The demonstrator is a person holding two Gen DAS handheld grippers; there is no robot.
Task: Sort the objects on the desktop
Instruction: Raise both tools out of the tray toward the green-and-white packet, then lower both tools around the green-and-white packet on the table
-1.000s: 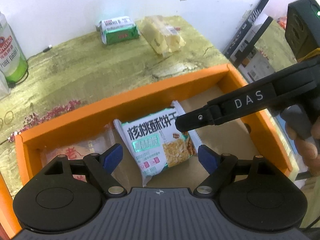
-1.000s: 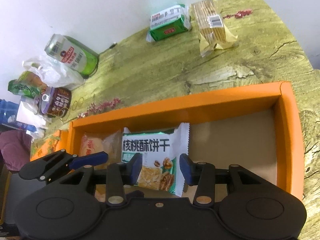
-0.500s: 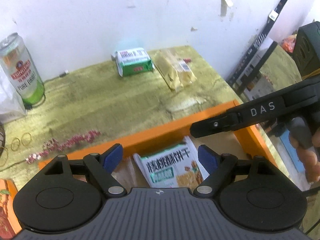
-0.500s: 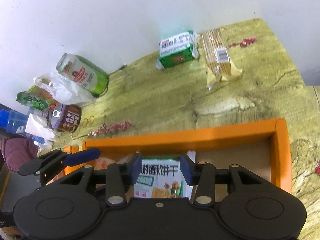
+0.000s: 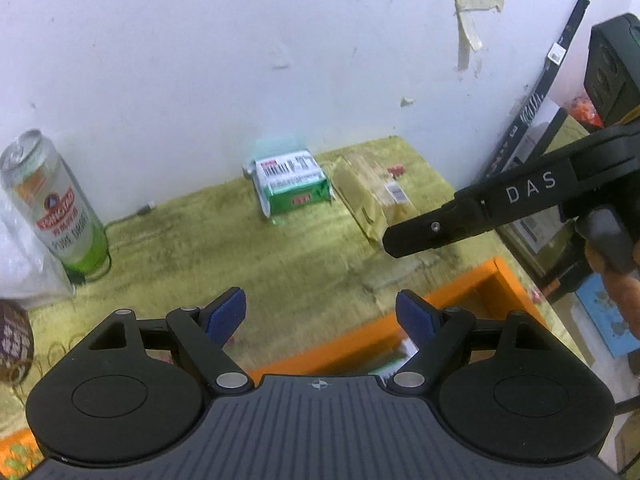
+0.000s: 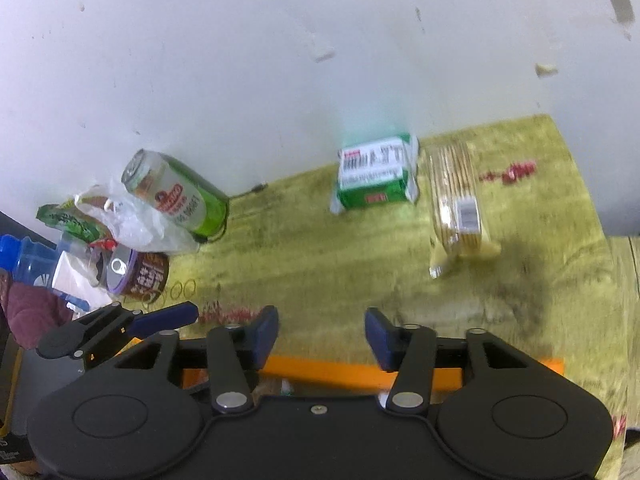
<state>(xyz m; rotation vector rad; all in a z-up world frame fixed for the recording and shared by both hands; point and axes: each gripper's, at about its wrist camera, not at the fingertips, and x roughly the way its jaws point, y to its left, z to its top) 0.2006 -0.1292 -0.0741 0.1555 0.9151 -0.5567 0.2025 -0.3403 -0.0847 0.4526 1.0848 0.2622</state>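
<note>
Now both empty: left gripper [image 5: 320, 314] jaws wide apart, right gripper [image 6: 322, 334] jaws opening. Green foil-wrapped packet [image 6: 374, 178] on table: light, crinkly, slippery; pinch across short sides.

White wall [image 5: 200, 60], peeling tape [image 5: 474, 4], thin cable [image 6: 256, 189]

Orange box [image 5: 460, 300], green-and-white packet [image 5: 290, 184], pale yellow crackers [image 6: 456, 196], blue-padded black claw [image 5: 320, 316].
</note>
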